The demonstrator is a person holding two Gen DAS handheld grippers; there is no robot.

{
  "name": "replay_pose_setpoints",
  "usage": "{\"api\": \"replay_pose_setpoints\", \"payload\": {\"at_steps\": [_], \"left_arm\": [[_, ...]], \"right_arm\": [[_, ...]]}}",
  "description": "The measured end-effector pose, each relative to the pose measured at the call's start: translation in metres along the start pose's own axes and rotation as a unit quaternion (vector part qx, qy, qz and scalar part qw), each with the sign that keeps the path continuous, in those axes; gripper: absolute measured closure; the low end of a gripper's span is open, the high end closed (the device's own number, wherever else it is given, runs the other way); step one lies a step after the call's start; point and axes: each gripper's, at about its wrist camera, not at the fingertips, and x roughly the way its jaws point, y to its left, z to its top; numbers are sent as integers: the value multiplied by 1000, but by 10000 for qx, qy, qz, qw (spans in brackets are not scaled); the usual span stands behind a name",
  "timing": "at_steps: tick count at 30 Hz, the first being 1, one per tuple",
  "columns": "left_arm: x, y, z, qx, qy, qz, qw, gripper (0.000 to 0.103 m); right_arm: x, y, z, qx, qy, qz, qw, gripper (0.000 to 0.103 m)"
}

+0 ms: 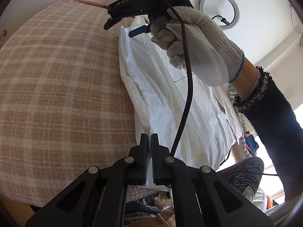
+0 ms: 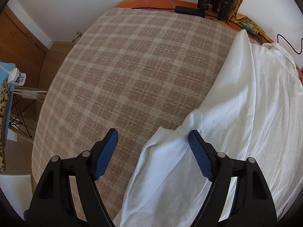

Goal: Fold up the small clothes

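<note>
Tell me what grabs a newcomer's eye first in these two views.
The white garment stands out, spread rumpled along the right side of the pink plaid blanket. The left hand-held gripper is closed on its near edge. The right hand-held gripper, in a gloved hand, hangs open over the garment's edge.

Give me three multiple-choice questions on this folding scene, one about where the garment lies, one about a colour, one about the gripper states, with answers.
1. Where is the white garment?
A. On the plaid blanket
B. On the wooden floor
C. Hung on the tripod

2. What colour are the right gripper pads?
A. Red
B. Blue
C. Green

3. How do the grippers stand?
A. Both open
B. Both shut
C. Left gripper shut on the garment's edge, right open

Answers: 1 A, the cloth is spread over the checked blanket. 2 B, the ribbed pads are blue. 3 C, white cloth shows between the left fingers, while the right ones are wide apart.
</note>
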Motion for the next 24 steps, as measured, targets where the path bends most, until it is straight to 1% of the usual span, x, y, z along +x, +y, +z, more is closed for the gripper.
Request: {"api": "replay_pose_setpoints", "payload": {"at_steps": [1, 2, 3, 4, 5, 6, 7, 8, 11, 13, 14, 15, 16, 17, 18, 20, 24], "left_arm": [[-1, 0, 0, 27, -26, 68, 10000, 101], [-2, 0, -1, 65, -80, 166, 9998, 101], [-5, 1, -4, 67, -154, 268, 9995, 101], [-7, 3, -4, 21, -195, 345, 9992, 101], [-8, 6, -3, -35, -189, 434, 9989, 96], [-9, 8, -1, -91, -202, 540, 9983, 86], [-11, 10, -1, -106, -265, 608, 9977, 84], [-10, 12, -1, -82, -287, 673, 9973, 83], [-1, 11, -7, 62, -102, 788, 9968, 83], [0, 9, -8, 133, -143, 797, 9966, 83], [2, 7, -8, 177, -70, 771, 9968, 83], [3, 6, -7, 213, -58, 800, 9965, 88], [2, 6, -7, 211, -47, 767, 9968, 95], [2, 5, -6, 182, -21, 635, 9978, 101], [2, 2, -5, 177, -25, 555, 9983, 101], [2, -7, -2, 326, -70, 510, 9981, 101], [-1, -33, 3, 612, -170, 213, 9978, 101]], "right_arm": [[2, -2, 0, -34, 12, -100, 9999, 46], [3, -5, -2, -57, 13, -243, 9997, 63], [2, -9, -2, -49, -4, -304, 9995, 71], [0, -16, -2, 3, -17, -205, 9998, 73], [-2, -23, -2, 75, -18, -72, 9999, 79], [-4, -28, -2, 124, -23, -2, 9999, 83], [-5, -32, -2, 164, -28, 68, 9998, 84], [-8, -34, -3, 189, -43, 142, 9997, 85], [-16, -36, -5, 163, -99, 228, 9996, 87], [-22, -37, -6, 174, -139, 290, 9993, 88], [-26, -38, -7, 181, -162, 327, 9992, 88], [-29, -39, -7, 185, -190, 367, 9990, 88], [-32, -39, -6, 192, -219, 409, 9987, 88], [-36, -41, -7, 195, -246, 433, 9986, 88], [-40, -44, -7, 211, -274, 471, 9983, 88], [-48, -52, -8, 252, -366, 570, 9974, 89], [-69, -74, -12, 384, -621, 760, 9944, 89]]}}
